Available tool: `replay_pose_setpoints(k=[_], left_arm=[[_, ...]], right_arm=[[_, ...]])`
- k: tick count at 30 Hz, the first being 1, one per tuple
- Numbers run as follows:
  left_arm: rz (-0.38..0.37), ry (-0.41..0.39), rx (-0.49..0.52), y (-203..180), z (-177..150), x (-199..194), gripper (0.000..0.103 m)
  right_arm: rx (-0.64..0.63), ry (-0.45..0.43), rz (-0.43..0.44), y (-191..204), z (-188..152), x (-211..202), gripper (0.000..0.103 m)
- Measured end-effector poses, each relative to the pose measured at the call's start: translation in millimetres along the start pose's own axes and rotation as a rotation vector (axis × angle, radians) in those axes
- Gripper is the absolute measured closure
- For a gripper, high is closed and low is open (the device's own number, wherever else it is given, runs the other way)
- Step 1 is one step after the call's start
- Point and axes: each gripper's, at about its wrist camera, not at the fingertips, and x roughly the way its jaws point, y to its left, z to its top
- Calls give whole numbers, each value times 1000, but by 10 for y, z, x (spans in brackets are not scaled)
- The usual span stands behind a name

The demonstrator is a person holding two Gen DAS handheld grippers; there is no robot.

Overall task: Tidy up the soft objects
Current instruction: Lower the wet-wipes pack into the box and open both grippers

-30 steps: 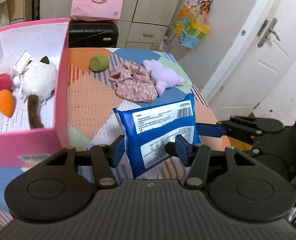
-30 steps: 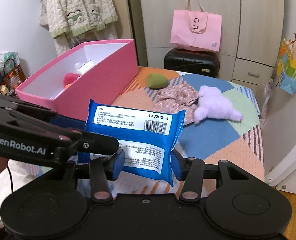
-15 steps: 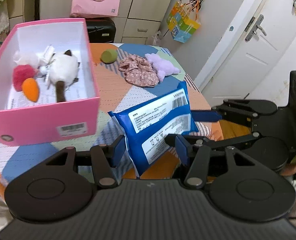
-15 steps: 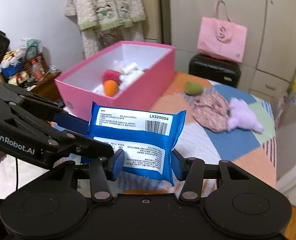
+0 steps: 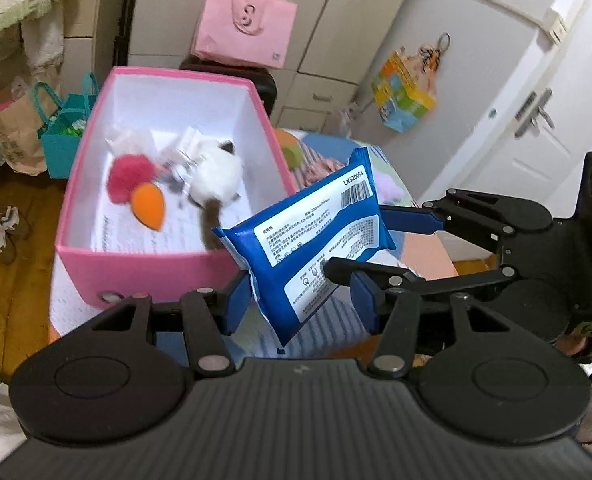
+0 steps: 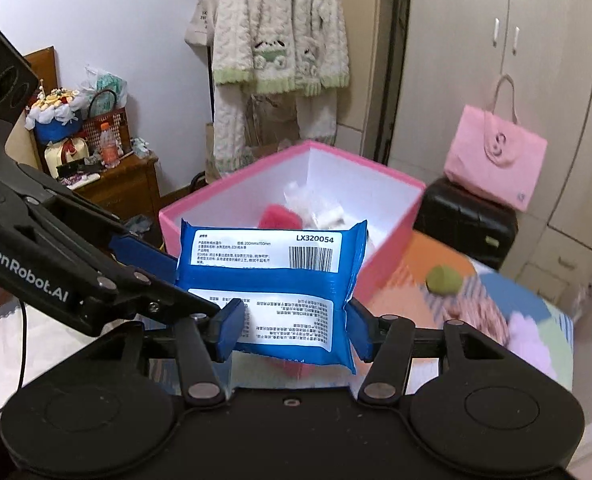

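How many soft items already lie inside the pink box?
3 clearly: red pompom at left, orange sponge below it, white plush cat at right. Pale packets behind may hide more.

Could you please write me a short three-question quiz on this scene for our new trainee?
1. True or false: the blue wipes pack lies inside the pink box.
2. Which item is in the box? A) orange sponge B) green sponge C) purple plush
3. Fill in: the code printed on the pack is ____.
Key: 1 false, it is clamped in the air between the right gripper jaws; 2 A; 3 LX320054.
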Motion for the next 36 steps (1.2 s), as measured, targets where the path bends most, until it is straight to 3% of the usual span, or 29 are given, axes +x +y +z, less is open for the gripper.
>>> replay_pose_setpoints(k=[11, 18, 23, 29, 34, 36], left_arm=[[16, -93, -21, 454, 635, 225, 51], [49, -76, -64, 744, 985, 667, 51], [69, -51, -174, 959, 1162, 915, 51], [144, -61, -185, 1083, 1249, 1101, 51], [220, -67, -170, 1131, 1233, 1227, 49], [243, -89, -142, 1090, 1207, 1178, 47]], right_arm=[[64, -104, -5, -353, 465, 558, 42], [140, -36, 13, -665, 633, 1120, 43], [230, 32, 35, -852, 728, 1422, 43], [258, 83, 76, -881, 730, 1615, 40], [146, 77, -42, -722, 730, 1651, 40], [133, 74, -54, -725, 723, 1626, 34]])
